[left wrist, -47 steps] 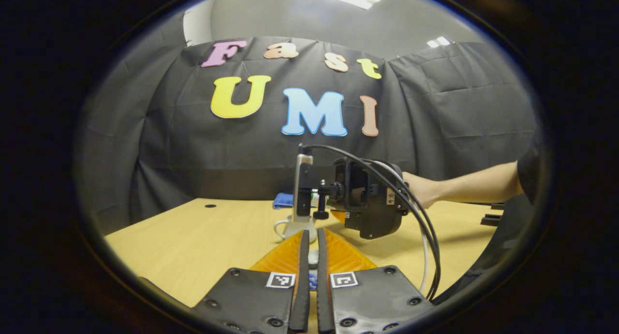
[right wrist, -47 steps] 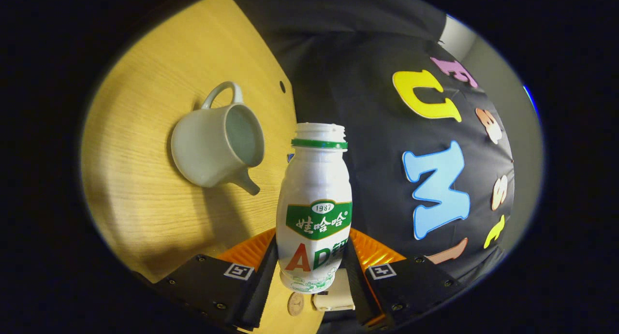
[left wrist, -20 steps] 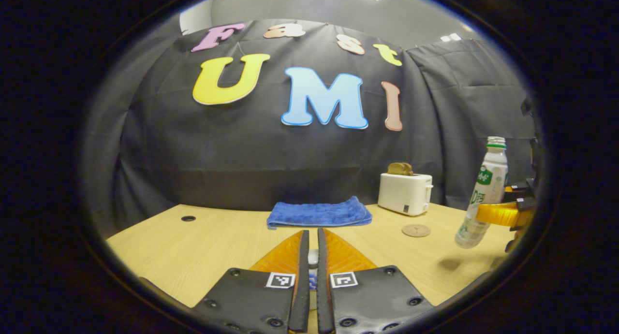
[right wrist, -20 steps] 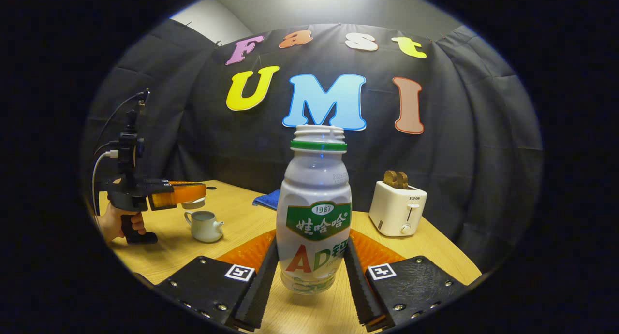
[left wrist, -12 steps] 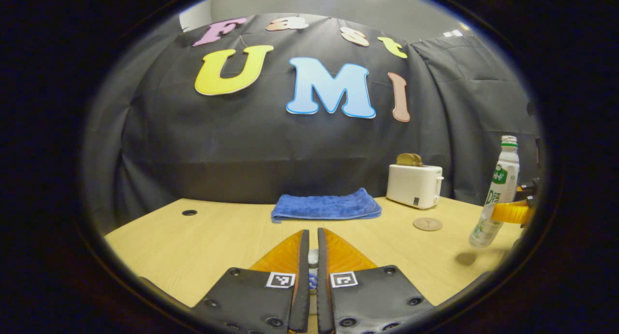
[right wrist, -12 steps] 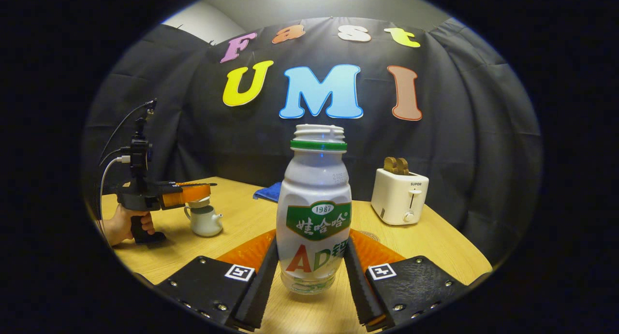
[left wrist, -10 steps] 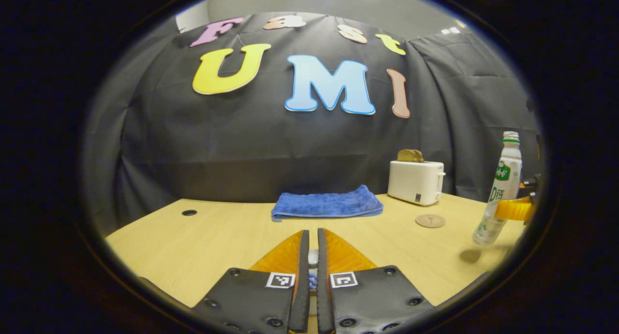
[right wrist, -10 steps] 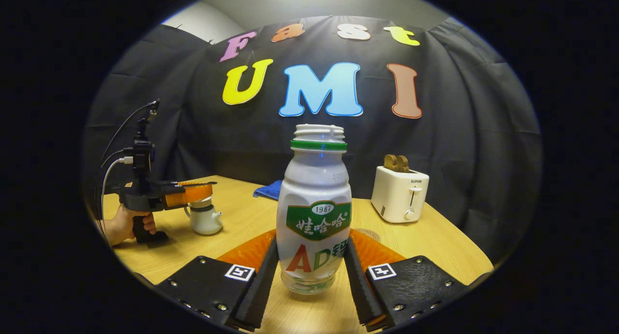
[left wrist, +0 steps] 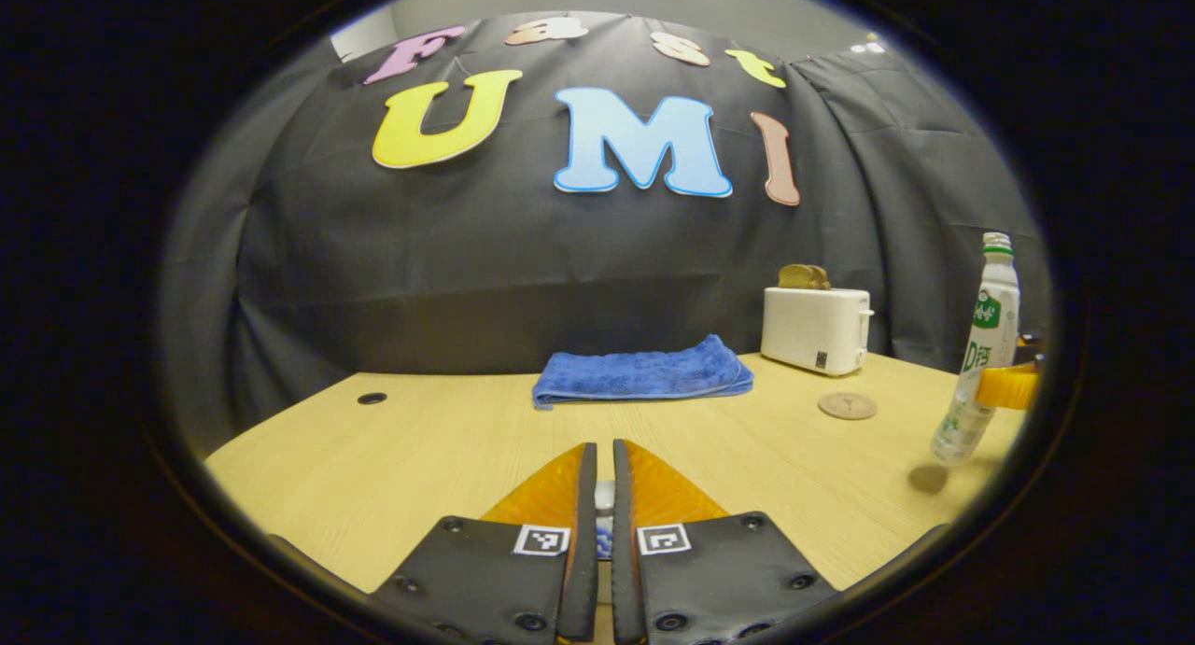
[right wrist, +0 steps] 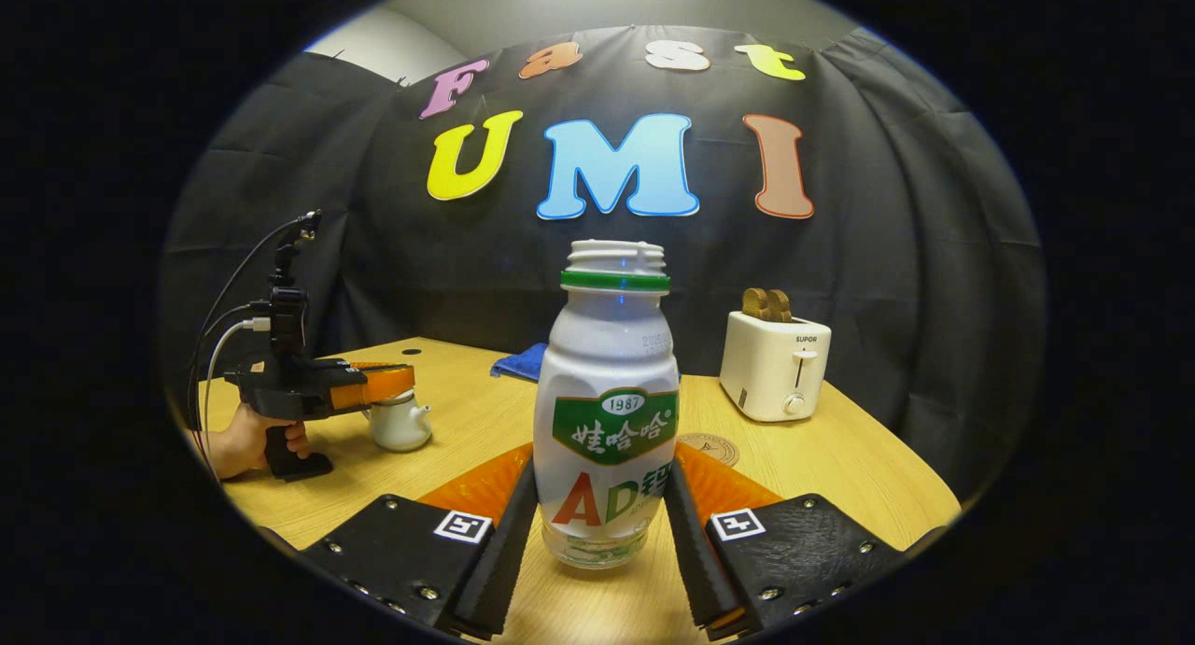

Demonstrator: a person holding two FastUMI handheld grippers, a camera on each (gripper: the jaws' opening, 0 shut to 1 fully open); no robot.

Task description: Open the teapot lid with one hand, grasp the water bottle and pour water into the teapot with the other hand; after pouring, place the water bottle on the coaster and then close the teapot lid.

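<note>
Right claw: (right wrist: 602, 542) fingers pressed on both sides of the water bottle (right wrist: 607, 412), holding it upright above the surface (right wrist: 840, 477), uncapped
Left claw: (left wrist: 597, 533) fingers nearly together on something small and pale, I judge the lid's knob; seen from the right gripper view it sits right at the top of the teapot (right wrist: 400, 423), far left
Lid: hidden under that claw, so on or just lifted I cannot tell
Coaster: (left wrist: 848, 405) bare, near the toaster (right wrist: 775, 365), just beyond the bottle
Progress: bottle not on the coaster, so placing remains; lid release likely remains
Materials: bottle smooth white plastic, clear at the base; teapot glazed, rounded, short spout; coaster thin round disc; towel (left wrist: 642, 374) soft, folded; surface pale wood grain
</note>
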